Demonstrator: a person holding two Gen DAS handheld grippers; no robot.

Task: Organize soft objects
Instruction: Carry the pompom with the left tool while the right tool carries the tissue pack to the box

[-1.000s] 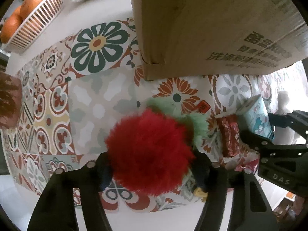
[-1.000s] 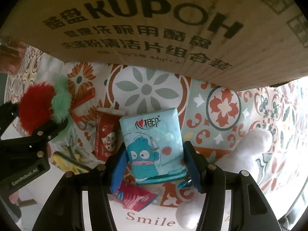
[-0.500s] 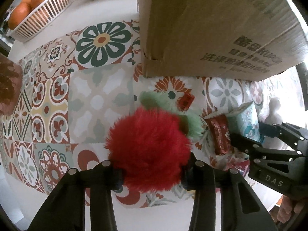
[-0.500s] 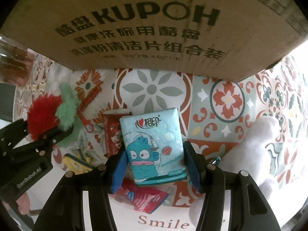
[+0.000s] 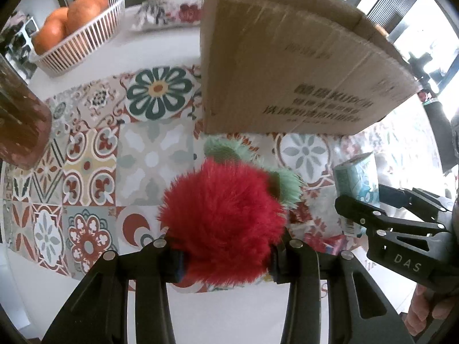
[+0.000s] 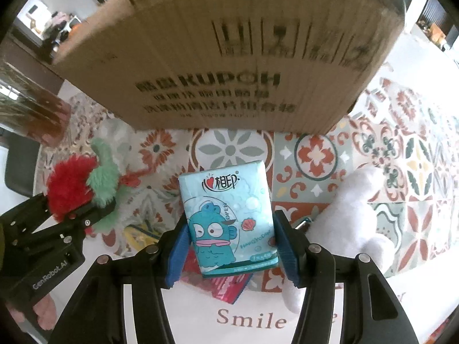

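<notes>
A: Plush strawberry [image 5: 226, 223] first. What's your left gripper [image 5: 226, 261] doing with it?

B: Your left gripper is clenched on it. Red fuzzy ball pinched between both fingers [image 5: 156, 261], green fluffy leaves [image 5: 287, 186] sticking out the far side, held above the patterned tile mat [image 5: 91, 172].

A: And your right gripper [image 6: 231, 246]?

B: Grasping the tissue pack [image 6: 229, 218], teal, cartoon fish face on the front. Blue pads [image 6: 179, 246] press both long sides, and the pack is upright between them.

A: What's under your right gripper?

B: Red packet [image 6: 229, 286] lies flat on the mat under the pack. White plush toy [image 6: 344, 223] just beside your right finger. Yellow item [image 6: 140, 233] on the mat to the left, too blurry to name.

A: Further out?

B: Cardboard box [image 5: 287, 66] straight ahead of both grippers, printed KUPOH side facing you, standing on the mat. Both held items are near its front face, not touching it. From the right wrist view your left gripper with the strawberry sits to the left, well apart from the tissue pack.

A: Edges?

B: White basket [image 5: 86, 43] of oranges [image 5: 83, 14] far left on the white table [image 5: 172, 43], floral pouch [image 5: 169, 11] behind it, brown container [image 5: 20, 126] at the left edge.
</notes>
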